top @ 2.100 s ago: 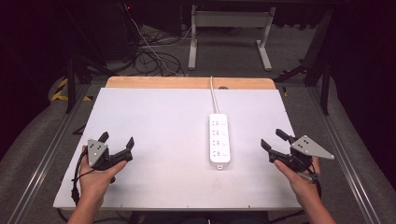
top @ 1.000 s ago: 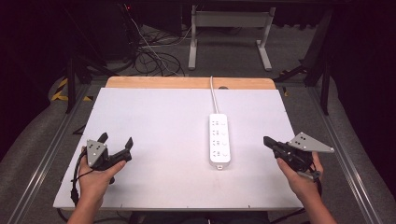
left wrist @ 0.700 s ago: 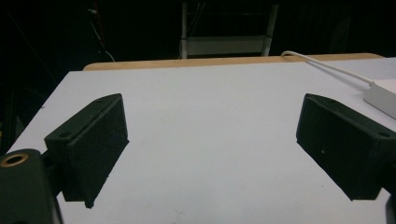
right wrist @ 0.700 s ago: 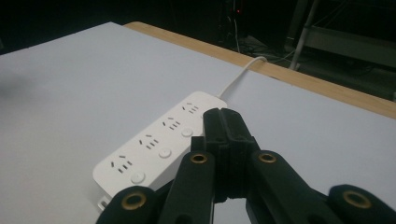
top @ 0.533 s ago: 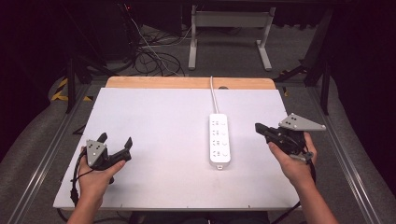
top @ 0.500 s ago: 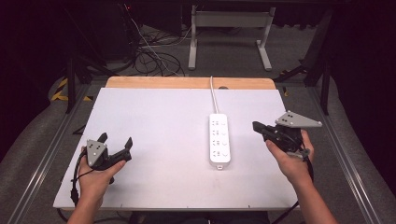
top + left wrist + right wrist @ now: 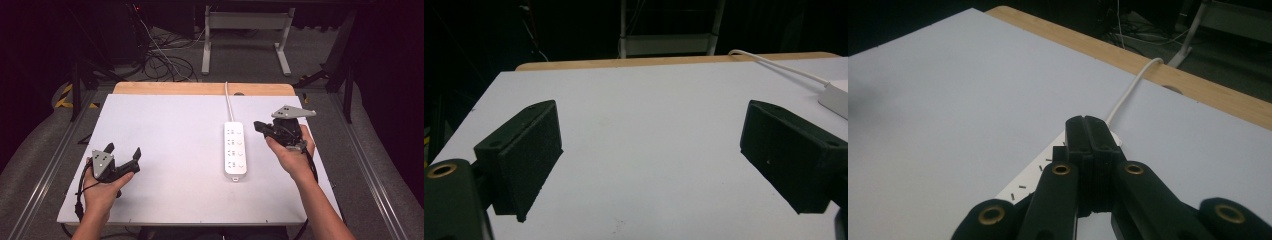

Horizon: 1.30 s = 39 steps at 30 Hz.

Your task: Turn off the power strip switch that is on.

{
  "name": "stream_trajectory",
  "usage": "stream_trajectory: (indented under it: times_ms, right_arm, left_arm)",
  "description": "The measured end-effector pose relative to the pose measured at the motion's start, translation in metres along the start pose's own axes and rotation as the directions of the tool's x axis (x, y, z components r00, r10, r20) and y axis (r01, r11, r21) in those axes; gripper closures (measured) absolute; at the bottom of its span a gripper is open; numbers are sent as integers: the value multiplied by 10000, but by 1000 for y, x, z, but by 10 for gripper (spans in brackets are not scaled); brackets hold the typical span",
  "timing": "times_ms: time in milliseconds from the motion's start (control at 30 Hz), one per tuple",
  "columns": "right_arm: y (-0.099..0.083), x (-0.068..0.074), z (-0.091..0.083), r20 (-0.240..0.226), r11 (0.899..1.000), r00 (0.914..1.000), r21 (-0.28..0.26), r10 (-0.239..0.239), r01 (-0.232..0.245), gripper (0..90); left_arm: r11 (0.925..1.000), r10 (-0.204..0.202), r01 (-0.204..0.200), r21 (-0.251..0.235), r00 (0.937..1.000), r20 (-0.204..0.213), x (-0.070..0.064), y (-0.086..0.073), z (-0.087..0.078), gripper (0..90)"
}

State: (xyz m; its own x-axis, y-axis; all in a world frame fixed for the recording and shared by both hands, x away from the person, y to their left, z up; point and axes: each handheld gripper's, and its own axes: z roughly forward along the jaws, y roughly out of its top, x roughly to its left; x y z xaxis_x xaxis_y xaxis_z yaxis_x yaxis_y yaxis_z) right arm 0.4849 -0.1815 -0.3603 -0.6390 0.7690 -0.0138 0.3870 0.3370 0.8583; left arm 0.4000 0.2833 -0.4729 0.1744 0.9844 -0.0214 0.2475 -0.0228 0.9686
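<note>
Here the white power strip [image 7: 235, 152] lay flat on the white worktop [image 7: 170, 150], right of the worktop's middle, its long side running away from the person; its white cord [image 7: 229, 102] ran from its far end toward the wooden strip [image 7: 200, 88] along the worktop's far edge. The right claw [image 7: 259, 126] hung just right of the power strip's far half, above the worktop, tips pointing left at the strip; its jaws were pressed together with nothing between them; in the right gripper view the closed tips [image 7: 1091, 131] sat over the strip's end where the cord [image 7: 1128, 95] leaves it; whether they touched the strip could not be told. The left claw [image 7: 122, 152] sat well to the left of the power strip, near the worktop's near-left corner, held low in the left hand [image 7: 102, 187]; its jaws were spread wide, holding nothing; in the left gripper view the strip's corner [image 7: 836, 97] showed beyond the right-hand jaw. Beyond the power strip's far end, past the worktop, cables [image 7: 165, 60] lay tangled on the grey floor beside a pale metal frame [image 7: 245, 30].
</note>
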Motion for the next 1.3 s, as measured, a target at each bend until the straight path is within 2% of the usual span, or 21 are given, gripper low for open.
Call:
stream_trajectory:
  times_ms: [167, 433, 600, 800, 900, 967, 1133, 1300]
  right_arm:
    - [1, -2, 21, -41, 9992, 10000, 410, 41, -39, 900]
    - [9, -7, 44, 73, 9978, 10000, 663, -38, 33, 900]
    - [4, -13, 69, 282, 9928, 9994, 1187, -223, 188, 900]
    - [0, -17, 86, 316, 9876, 9993, 1568, -175, 123, 900]
    - [-2, -18, 94, 334, 9832, 9987, 1798, -377, 311, 900]
    - [-4, -17, 99, 336, 9811, 9986, 1908, -407, 335, 900]
    - [-13, -18, 112, 373, 9746, 9981, 2205, -487, 393, 900]
    - [-17, -19, 119, 355, 9708, 9981, 2364, -513, 415, 900]
  left_arm:
    - [10000, 26, -26, 20, 10000, 5, 0, 0, 0, 104]
    - [10000, 19, -20, 82, 10000, 63, 0, -1, 0, 104]
    - [10000, -11, 12, -40, 9997, 258, -1, 0, 0, 87]
    - [9999, 62, -59, -92, 9994, 329, -1, 0, -1, 75]
    - [9998, 160, -153, -159, 9987, 474, -1, 0, -2, 63]
    - [9993, 234, -216, -297, 9979, 599, -2, 0, -2, 56]
    - [9947, 393, -299, -985, 9946, 957, -4, 4, -4, 46]
    - [9944, 493, -392, -985, 9936, 1013, -5, 4, -4, 46]
